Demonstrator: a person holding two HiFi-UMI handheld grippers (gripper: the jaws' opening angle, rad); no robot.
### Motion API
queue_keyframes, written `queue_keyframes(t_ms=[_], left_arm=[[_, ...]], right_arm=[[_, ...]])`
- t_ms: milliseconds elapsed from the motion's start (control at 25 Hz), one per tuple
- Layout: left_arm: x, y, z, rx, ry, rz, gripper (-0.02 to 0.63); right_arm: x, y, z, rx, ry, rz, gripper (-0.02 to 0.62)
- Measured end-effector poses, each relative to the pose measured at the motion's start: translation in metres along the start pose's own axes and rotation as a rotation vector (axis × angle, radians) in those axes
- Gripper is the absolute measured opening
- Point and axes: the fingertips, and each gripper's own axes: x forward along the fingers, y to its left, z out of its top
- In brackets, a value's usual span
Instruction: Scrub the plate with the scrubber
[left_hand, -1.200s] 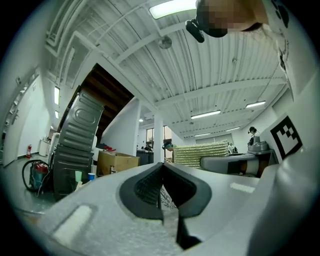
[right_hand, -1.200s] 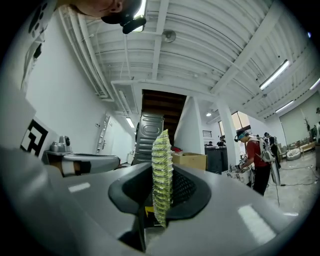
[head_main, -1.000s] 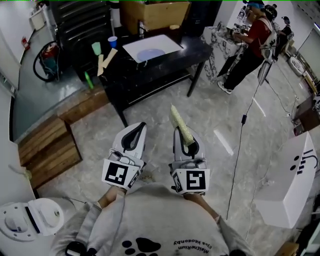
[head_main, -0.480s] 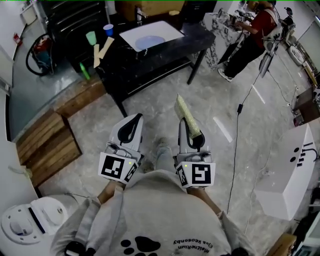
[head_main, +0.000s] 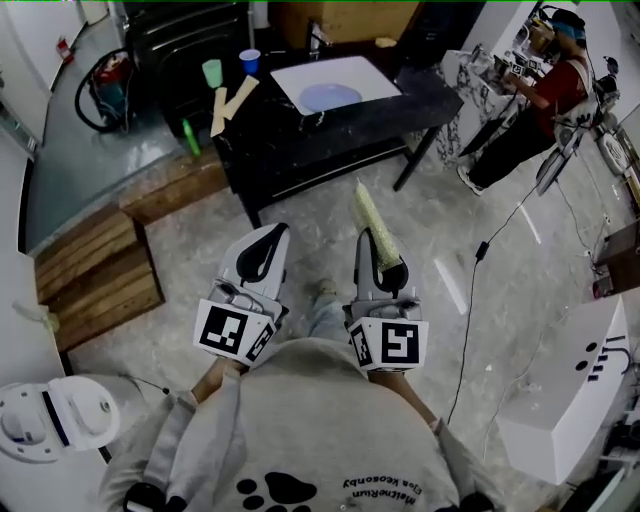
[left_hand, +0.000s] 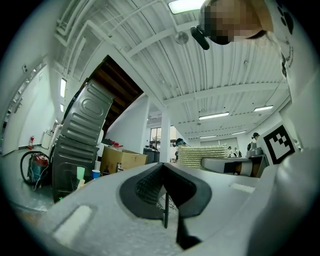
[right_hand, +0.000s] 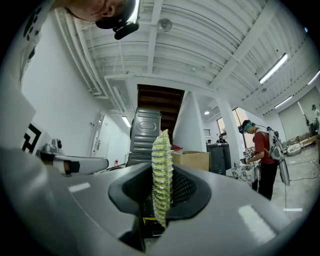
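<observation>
The pale blue plate (head_main: 330, 97) lies on a white board (head_main: 370, 72) on the black table (head_main: 290, 150), well ahead of both grippers. My right gripper (head_main: 372, 250) is shut on a yellow-green scrubber (head_main: 366, 210), which sticks out forward past the fingertips. In the right gripper view the scrubber (right_hand: 162, 160) stands edge-on and upright between the shut jaws of the right gripper (right_hand: 163, 200). My left gripper (head_main: 272, 236) is held beside it over the floor. The left gripper (left_hand: 164, 172) has its jaws shut with nothing between them.
A green cup (head_main: 211, 72), a blue cup (head_main: 250, 60) and wooden pieces (head_main: 230, 100) sit on the table's left part. A wooden pallet (head_main: 95, 285) lies left, a white box (head_main: 570, 390) right. A cable (head_main: 470, 300) runs over the floor. A person (head_main: 555, 95) stands at the far right.
I have moved across the floor toward the black table, and both grippers came forward with me. The scrubber stays gripped in the right gripper; the left stays shut.
</observation>
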Motion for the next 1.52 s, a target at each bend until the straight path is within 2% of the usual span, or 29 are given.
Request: queue_keyframes(t_ms=[440,640,880,1240,1520], left_arm=[[0.114,0.051,-0.005,0.008,0.011,0.075,0.002],[0.161,0.074,-0.016,0.003,0.030,0.137,0.002],[0.215,0.086,-0.022,0.010,0.015,0.182,0.002],[0.265,0.086,-0.043,0.001,0.048,0.201,0.002],[0.287,0.088,-0.057,-0.021,0.073,0.181,0.002]], right_arm=[[0.129,-0.060,-0.014,0.030,0.013,0.100,0.072],[0.184,-0.090,-0.022,0.049,0.018,0.151,0.072],[0.236,-0.123,-0.027,0.031,0.008,0.220,0.072],[0.270,-0.167,-0.048,0.055,0.035,0.238,0.072],[0.276,-0.186,-0.065,0.066,0.070,0.207,0.072]])
